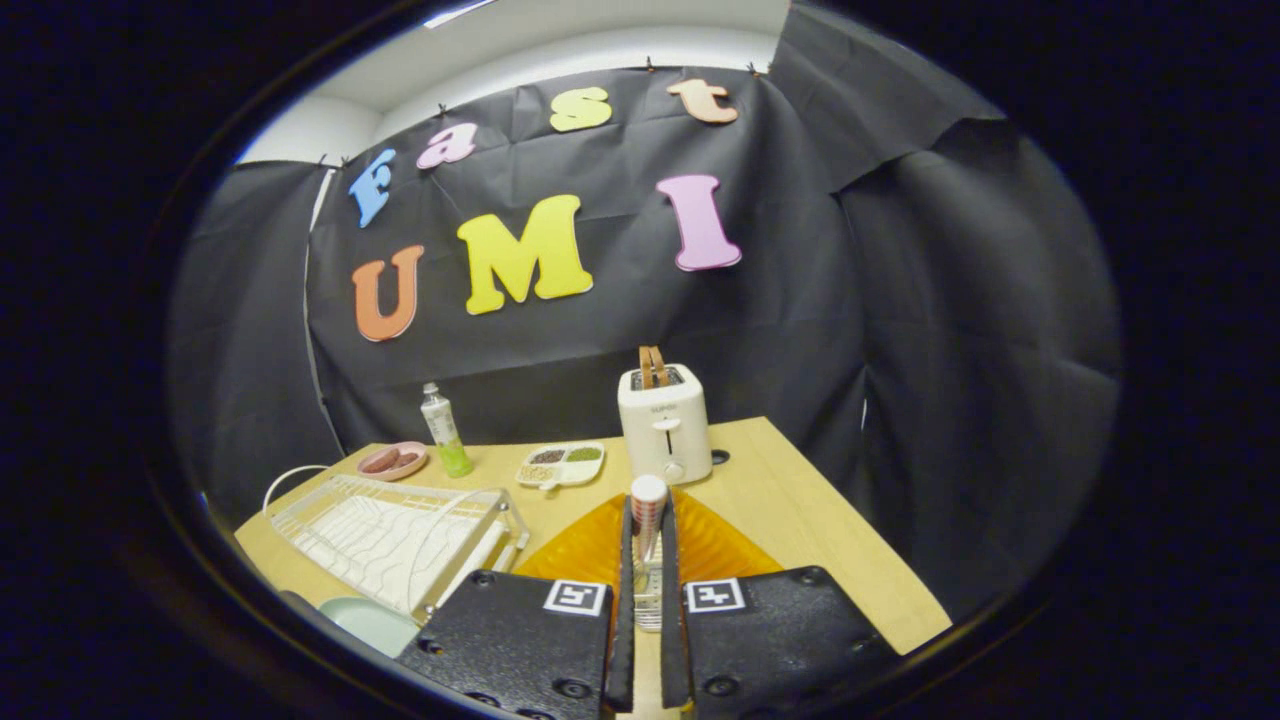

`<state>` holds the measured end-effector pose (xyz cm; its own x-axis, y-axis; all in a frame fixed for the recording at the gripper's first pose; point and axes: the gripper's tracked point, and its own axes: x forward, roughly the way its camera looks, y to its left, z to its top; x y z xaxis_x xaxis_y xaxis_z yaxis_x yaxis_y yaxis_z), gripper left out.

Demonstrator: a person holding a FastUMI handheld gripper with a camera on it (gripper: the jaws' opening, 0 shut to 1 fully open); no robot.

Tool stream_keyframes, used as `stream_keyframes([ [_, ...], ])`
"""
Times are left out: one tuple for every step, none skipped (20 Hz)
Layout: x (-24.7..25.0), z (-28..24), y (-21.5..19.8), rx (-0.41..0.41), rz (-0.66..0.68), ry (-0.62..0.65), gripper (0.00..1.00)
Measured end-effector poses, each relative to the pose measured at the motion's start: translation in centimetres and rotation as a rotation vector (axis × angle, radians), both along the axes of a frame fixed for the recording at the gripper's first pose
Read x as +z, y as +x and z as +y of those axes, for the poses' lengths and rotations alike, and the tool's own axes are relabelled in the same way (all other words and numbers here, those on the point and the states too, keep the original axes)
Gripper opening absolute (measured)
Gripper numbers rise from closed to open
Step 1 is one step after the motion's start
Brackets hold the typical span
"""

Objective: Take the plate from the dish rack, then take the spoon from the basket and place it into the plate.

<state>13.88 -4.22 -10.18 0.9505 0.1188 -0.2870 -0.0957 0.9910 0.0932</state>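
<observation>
My gripper (pixel 648 535) is shut on the spoon (pixel 648 492), both fingers pressing its striped handle. The handle's round white end sticks up just past the fingertips. The spoon's lower part is hidden between the fingers. An orange ribbed plate (pixel 715 548) lies on the wooden table (pixel 800 500), directly below and ahead of the fingers, showing on both sides of them. The white wire dish rack (pixel 395 540) stands to the left of the plate and fingers.
A white toaster (pixel 665 425) stands just beyond the plate. Left of it are a divided snack tray (pixel 560 465), a green-bottomed bottle (pixel 446 432) and a pink dish (pixel 393 461). A pale green dish (pixel 370 622) lies near the rack's front corner. The table's right edge runs close by.
</observation>
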Motion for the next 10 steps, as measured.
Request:
stream_keyframes([
  [1.4, 0.3, -0.7, -0.004, -0.018, -0.018, 0.16],
  [2.8, 0.8, -1.6, -0.003, -0.029, -0.030, 0.16],
  [4.1, 1.5, -2.9, -0.007, -0.035, -0.047, 0.16],
  [5.0, 2.1, -4.0, 0.000, -0.039, -0.067, 0.16],
  [6.0, 3.4, -5.2, 0.025, -0.045, -0.076, 0.16],
  [6.9, 4.9, -6.6, 0.045, -0.043, -0.090, 0.16],
  [7.5, 6.2, -8.0, 0.060, -0.040, -0.108, 0.16],
  [8.1, 7.6, -9.3, 0.077, -0.038, -0.125, 0.16],
  [8.4, 9.2, -10.5, 0.097, -0.033, -0.142, 0.16],
  [8.4, 10.9, -11.6, 0.122, -0.022, -0.155, 0.16],
])
